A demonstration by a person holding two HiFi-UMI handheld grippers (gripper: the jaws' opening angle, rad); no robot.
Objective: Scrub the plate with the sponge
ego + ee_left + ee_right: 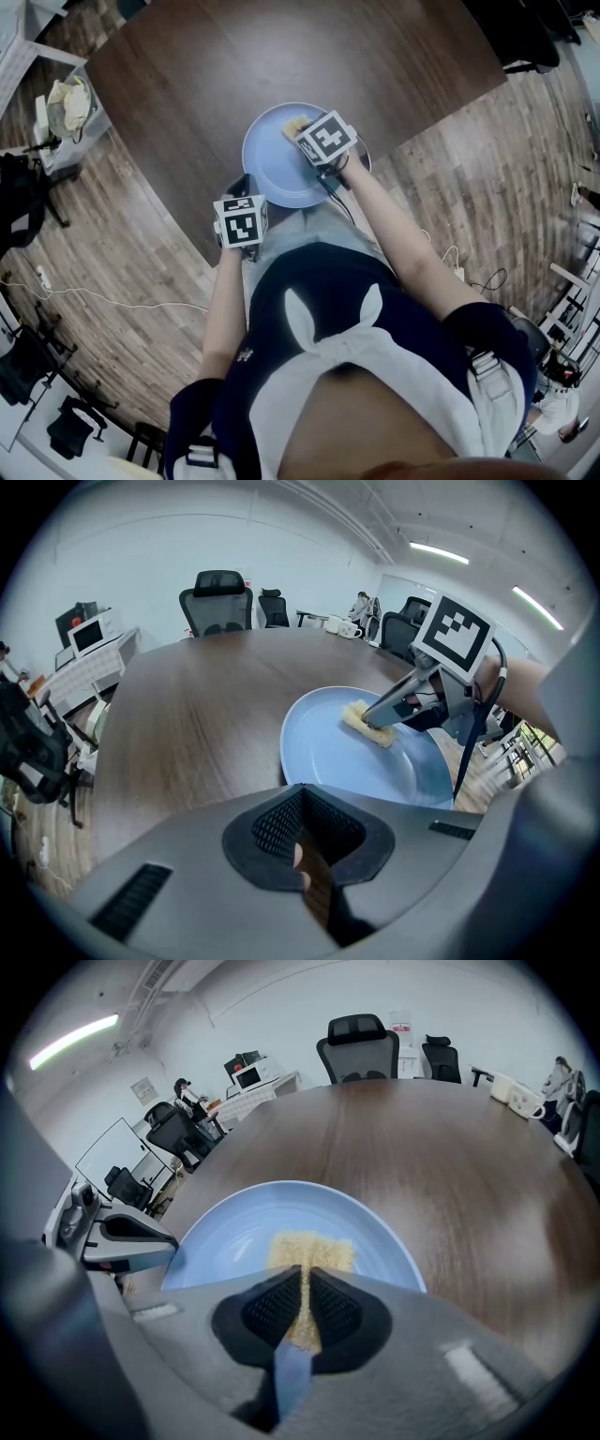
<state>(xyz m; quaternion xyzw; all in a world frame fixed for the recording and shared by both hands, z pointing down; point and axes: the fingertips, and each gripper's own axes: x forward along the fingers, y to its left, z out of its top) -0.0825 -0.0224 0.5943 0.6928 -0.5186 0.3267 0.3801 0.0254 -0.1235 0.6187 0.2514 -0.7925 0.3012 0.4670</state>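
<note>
Sponge (309,1249), yellow and coarse, is pinched between the jaws of the right tool (305,1277), which are clenched on it from both sides. Its free end pokes out past the tips and lies flat on the inside of the pale blue plate (225,1227). From the left gripper view the sponge sits in the far half of the plate, towards the rim, with the right tool coming down on it at a slant from the right.

The plate rests on the dark wood desk (234,66), close to the edge nearest the person. Beyond that edge is plank flooring (112,244).

The left tool (300,797) is at the plate's near-left rim. Its jaws are drawn together to a thin slit, through which only desk wood shows. In the right gripper view one of its grey jaws meets the rim, but whether it actually pinches the rim cannot be told.

Black office chairs (217,597) stand at the far side of the desk.
</note>
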